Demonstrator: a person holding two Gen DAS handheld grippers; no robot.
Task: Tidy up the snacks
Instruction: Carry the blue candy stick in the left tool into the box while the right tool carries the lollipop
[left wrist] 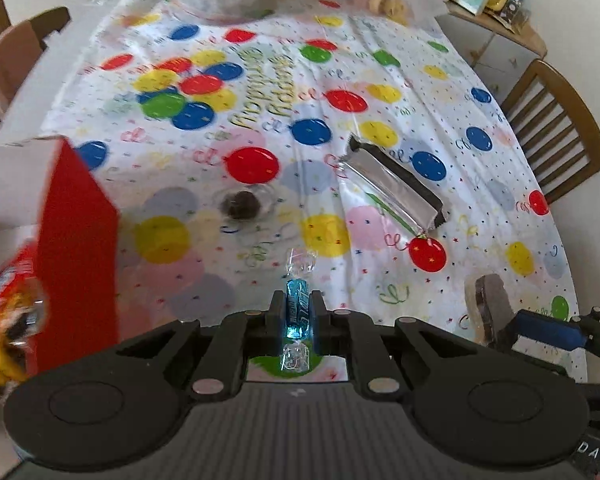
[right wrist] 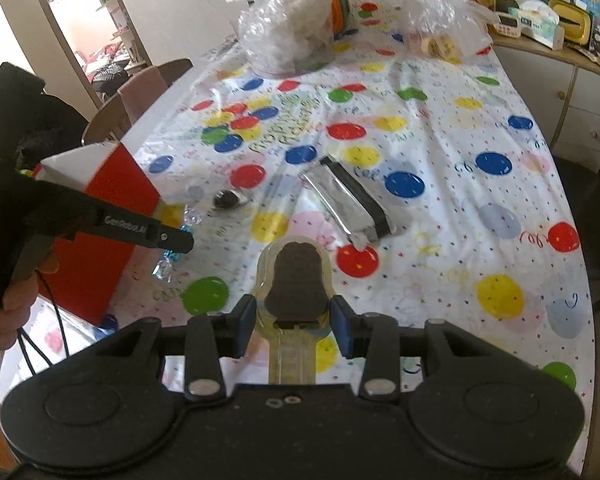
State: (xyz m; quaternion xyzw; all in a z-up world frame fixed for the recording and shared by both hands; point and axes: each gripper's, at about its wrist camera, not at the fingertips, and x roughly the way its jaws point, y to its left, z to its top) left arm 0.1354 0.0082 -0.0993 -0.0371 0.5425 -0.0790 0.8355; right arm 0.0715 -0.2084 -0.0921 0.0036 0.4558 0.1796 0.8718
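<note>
My left gripper [left wrist: 297, 298] is shut on a blue candy [left wrist: 297, 312] in a clear twist wrapper, held above the tablecloth just right of a red open-topped box [left wrist: 75, 240]. From the right wrist view the same left gripper [right wrist: 171, 240] hovers beside the red box [right wrist: 111, 208]. My right gripper [right wrist: 293, 306] is shut on a dark brown bell-shaped snack [right wrist: 295, 280] in a clear wrapper. Lying on the cloth are a silver and black wrapped bar [right wrist: 348, 204] and a small dark round sweet [right wrist: 227, 199] in clear wrap.
The balloon-print tablecloth [right wrist: 460, 240] covers a long table. Two clear plastic bags [right wrist: 287, 32] sit at the far end. A wooden chair [left wrist: 556, 132] stands at the right edge, a sideboard [right wrist: 560, 52] with clutter behind it. Red and yellow snack packets [left wrist: 3, 312] lie inside the box.
</note>
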